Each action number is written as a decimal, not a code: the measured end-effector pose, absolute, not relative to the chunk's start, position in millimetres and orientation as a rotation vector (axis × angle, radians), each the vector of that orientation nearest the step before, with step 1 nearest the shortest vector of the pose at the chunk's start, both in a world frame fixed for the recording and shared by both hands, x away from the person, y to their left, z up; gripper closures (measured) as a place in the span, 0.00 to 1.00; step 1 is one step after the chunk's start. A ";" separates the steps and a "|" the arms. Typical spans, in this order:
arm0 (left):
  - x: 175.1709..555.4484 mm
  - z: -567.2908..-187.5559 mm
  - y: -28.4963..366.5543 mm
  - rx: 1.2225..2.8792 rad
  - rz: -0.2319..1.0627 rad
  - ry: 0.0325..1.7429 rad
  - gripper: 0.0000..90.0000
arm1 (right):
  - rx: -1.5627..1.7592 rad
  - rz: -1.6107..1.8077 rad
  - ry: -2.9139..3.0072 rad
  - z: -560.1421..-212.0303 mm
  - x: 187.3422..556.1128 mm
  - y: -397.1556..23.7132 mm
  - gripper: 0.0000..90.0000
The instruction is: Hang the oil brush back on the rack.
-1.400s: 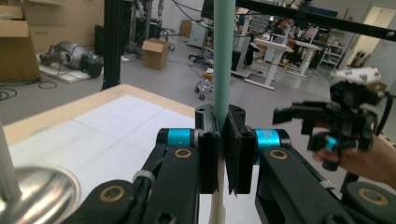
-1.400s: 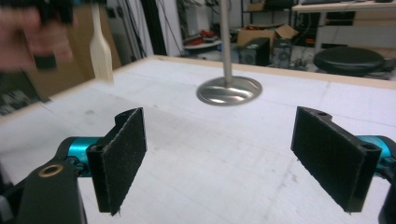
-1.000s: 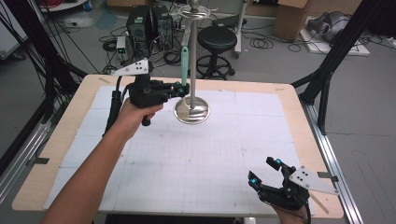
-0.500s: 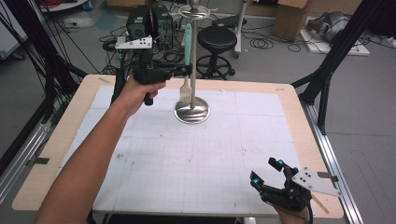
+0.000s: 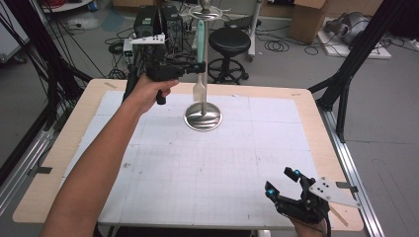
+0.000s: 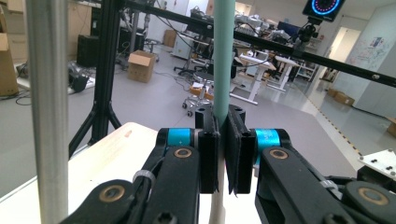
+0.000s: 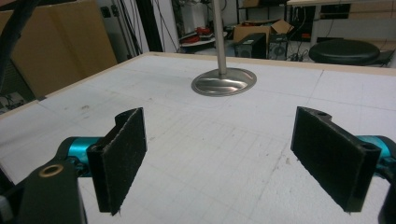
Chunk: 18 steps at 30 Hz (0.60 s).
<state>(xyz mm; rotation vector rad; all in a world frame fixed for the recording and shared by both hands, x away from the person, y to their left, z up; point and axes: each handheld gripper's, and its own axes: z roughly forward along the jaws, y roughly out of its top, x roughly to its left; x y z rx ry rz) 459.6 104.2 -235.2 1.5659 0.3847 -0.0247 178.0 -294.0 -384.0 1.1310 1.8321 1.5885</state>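
The left tool [image 5: 196,67] clamps the green handle of a spatula [image 5: 200,59], held upright above the far edge of the surface [image 5: 296,106], beside a metal stand [image 5: 203,116]. The right tool [image 5: 282,181] rests wide near the near right corner.

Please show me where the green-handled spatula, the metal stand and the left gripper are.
spatula [image 5: 200,42], high view, on its green handle
metal stand [image 5: 203,118], high view, on its round base
left gripper [image 6: 223,140], left gripper view, between its fingers

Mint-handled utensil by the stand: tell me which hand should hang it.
Left. The left gripper is already shut on the mint-handled utensil beside the stand pole; the right gripper sits open at the table's near edge.
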 end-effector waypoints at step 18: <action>474.7 -241.2 99.8 1.584 -0.059 0.428 0.94 | 1.135 1.600 1.855 -387.7 182.0 -293.0 0.19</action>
